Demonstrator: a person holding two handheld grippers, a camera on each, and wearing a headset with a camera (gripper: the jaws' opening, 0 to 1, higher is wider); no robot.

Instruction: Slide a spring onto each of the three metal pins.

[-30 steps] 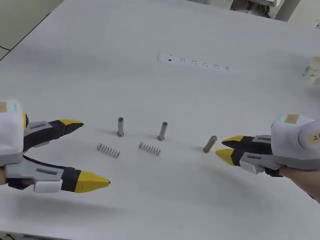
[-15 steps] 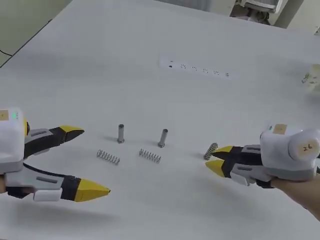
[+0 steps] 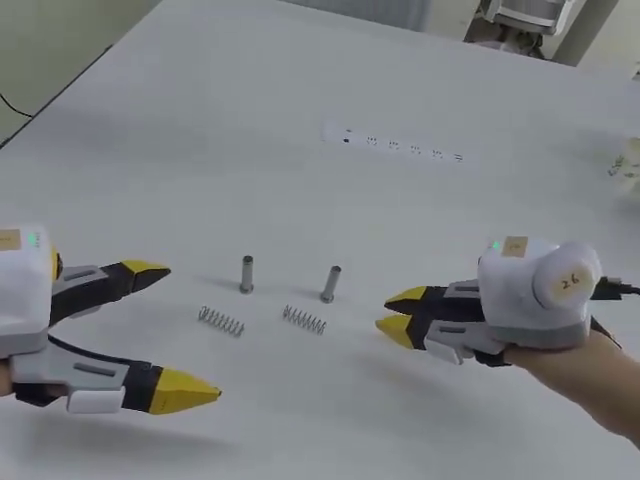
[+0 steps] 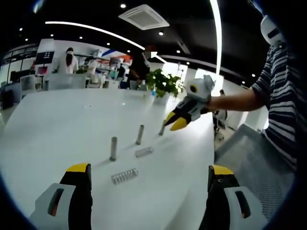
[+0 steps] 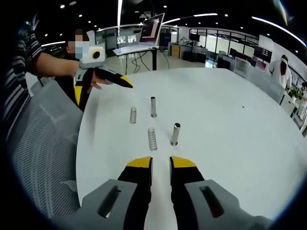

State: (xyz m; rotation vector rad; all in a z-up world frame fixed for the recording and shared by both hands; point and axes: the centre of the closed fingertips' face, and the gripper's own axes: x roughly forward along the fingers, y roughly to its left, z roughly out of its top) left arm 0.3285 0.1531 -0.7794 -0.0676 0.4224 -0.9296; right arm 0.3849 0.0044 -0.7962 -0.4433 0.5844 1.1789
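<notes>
Head view: right claw (image 3: 386,311) nearer the second pin (image 3: 331,283) than before.

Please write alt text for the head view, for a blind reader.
Two upright metal pins stand on a white table, with two loose springs lying before them. The left gripper, jaws wide, and the right gripper flank them.

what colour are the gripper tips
Yellow, on both the left gripper and right gripper; clearest in the head view.
</notes>
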